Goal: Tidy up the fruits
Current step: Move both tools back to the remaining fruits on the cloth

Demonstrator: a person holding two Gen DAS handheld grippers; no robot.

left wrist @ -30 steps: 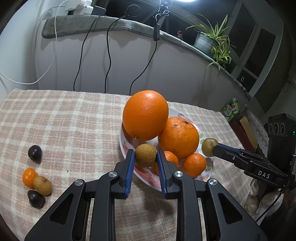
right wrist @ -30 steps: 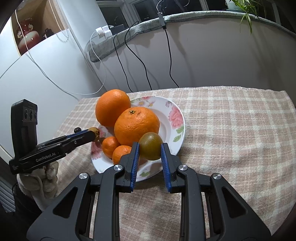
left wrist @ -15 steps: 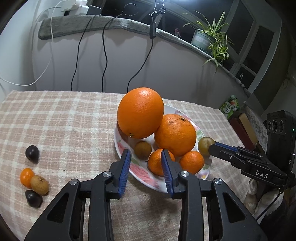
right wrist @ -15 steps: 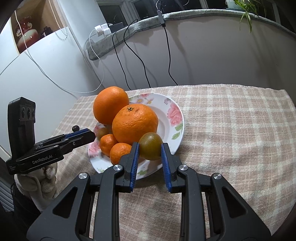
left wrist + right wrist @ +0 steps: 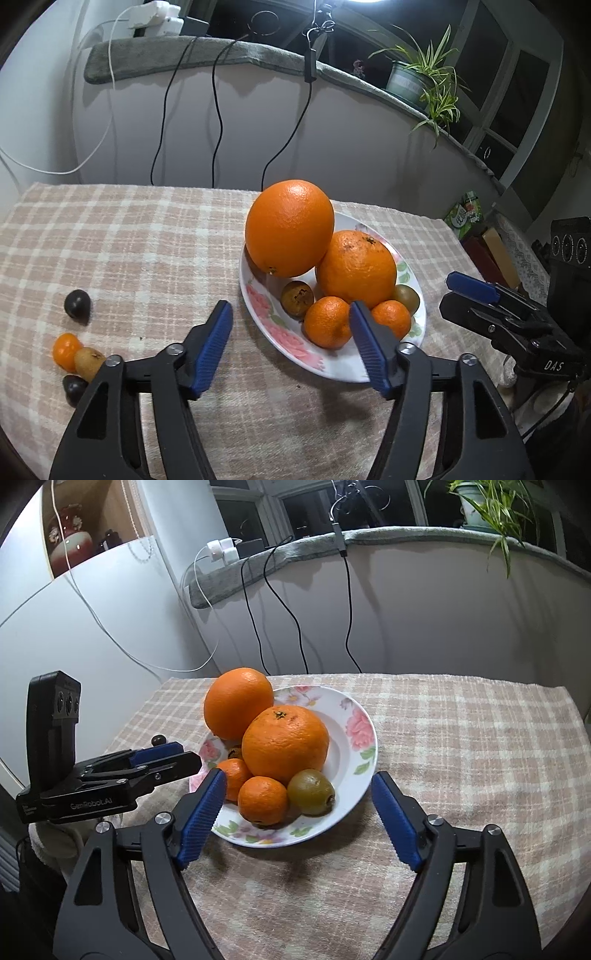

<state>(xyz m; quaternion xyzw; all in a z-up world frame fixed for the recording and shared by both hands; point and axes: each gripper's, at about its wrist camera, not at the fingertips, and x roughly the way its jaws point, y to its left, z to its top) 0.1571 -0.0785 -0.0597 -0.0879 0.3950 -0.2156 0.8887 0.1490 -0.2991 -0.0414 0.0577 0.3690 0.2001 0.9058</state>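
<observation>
Risk: the large orange (image 5: 289,228) leans on the second orange (image 5: 356,267) at the rim of the floral plate (image 5: 291,345); a nudge from either set of fingers during withdrawal could, in my judgement, roll it onto the tabletop (image 5: 147,240). The left gripper (image 5: 291,347) is opening, nothing between its fingers; the brown fruit (image 5: 297,297) lies on the plate above centre of frame, beyond the fingertips. The right gripper (image 5: 297,816) is opening as well; the green-brown fruit (image 5: 311,792) rests on the plate between and just beyond its fingers, untouched. Four small fruits (image 5: 75,350) remain at lower left, well apart from the plate.
</observation>
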